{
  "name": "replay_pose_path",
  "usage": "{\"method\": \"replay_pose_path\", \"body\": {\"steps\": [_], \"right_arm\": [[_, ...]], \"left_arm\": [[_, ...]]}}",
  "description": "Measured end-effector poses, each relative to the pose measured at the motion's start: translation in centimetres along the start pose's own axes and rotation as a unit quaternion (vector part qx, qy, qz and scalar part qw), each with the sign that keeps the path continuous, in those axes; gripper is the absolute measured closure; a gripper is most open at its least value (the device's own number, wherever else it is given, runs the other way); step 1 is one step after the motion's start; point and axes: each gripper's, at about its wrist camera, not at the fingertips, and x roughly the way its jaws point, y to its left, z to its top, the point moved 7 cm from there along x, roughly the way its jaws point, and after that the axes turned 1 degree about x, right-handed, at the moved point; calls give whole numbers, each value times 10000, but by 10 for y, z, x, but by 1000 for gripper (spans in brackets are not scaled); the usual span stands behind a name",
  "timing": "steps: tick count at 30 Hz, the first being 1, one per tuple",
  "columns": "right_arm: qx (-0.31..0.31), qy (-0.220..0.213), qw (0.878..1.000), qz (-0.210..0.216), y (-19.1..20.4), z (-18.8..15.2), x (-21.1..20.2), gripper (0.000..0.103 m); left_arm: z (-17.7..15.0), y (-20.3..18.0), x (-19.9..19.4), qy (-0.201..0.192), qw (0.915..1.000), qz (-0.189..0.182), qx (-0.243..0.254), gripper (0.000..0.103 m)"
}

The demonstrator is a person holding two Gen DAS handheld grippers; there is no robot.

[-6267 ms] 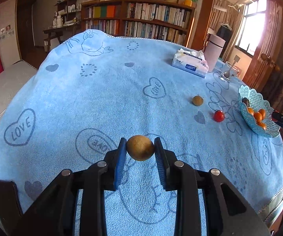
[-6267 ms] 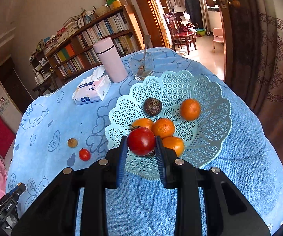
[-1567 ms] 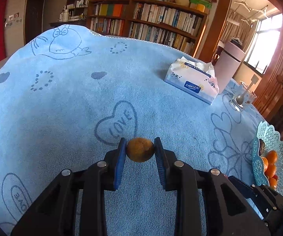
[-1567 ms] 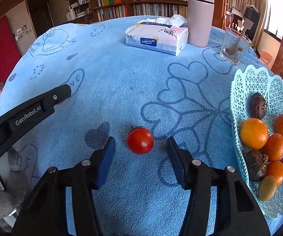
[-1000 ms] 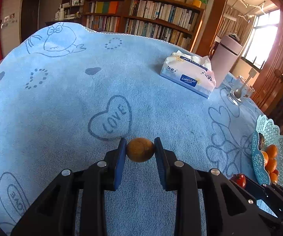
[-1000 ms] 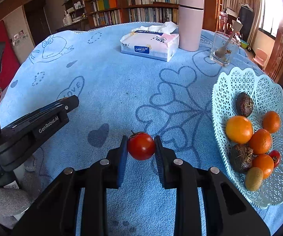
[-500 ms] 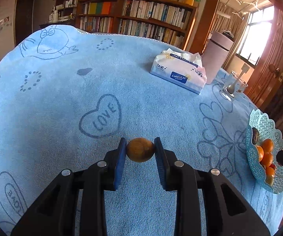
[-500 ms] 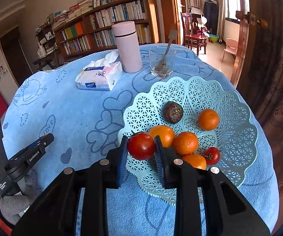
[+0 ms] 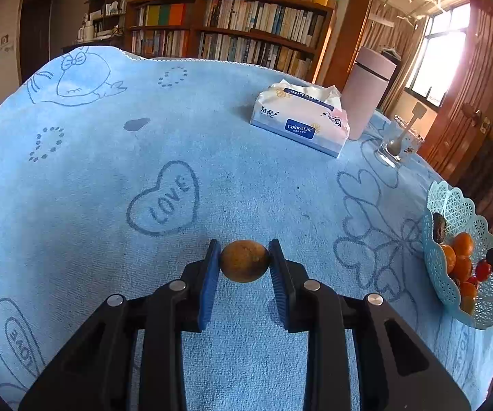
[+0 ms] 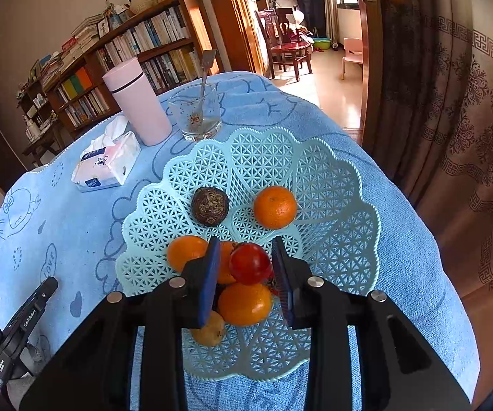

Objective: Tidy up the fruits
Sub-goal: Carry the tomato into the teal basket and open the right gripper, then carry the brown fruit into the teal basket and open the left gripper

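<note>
Since half a second ago, the right gripper (image 10: 246, 263) has been carrying the round red tomato (image 10: 249, 263) further in over the pale turquoise lattice plastic basket (image 10: 332, 185), and its jaws have just been opening: a gap is showing between the left blue pad and the tomato, while the right pad is sitting so close that contact is hard to judge. The tomato is lying at the centre of the right wrist frame, above a heap of orange mandarins (image 10: 244, 303). Another mandarin (image 10: 275, 207) and a dark wrinkled round fruit (image 10: 210, 206) are lying higher in the basket. A yellow-brown fruit (image 10: 208, 334) at the lower centre is half hidden behind the left finger.

The left gripper (image 9: 244, 265) is staying clamped on a brown oval kiwi-like fruit (image 9: 244, 261) above the light blue printed towel cloth (image 9: 109, 171), much as before.

In the left wrist frame the basket is cut off near the right edge and seen edge-on, so its contents are hard to make out. A white tissue pack (image 9: 299, 121), a pink cylindrical flask (image 9: 366, 90) and a clear glass with a spoon (image 9: 399, 144) are standing at the upper right.
</note>
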Motion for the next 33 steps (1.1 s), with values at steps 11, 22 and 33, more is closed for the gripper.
{"method": "replay_pose_path", "body": {"steps": [11, 22, 33], "right_arm": [[363, -266, 9990, -72, -32, -14, -27, 56], [195, -752, 9964, -352, -53, -31, -66, 53], [253, -902, 9953, -244, -68, -43, -78, 45]], "left_arm": [[-2, -5, 1, -5, 9999, -7, 100, 74], [-10, -31, -4, 99, 9991, -146, 373, 74], [-7, -88, -33, -124, 9944, -284, 1011, 74]]}}
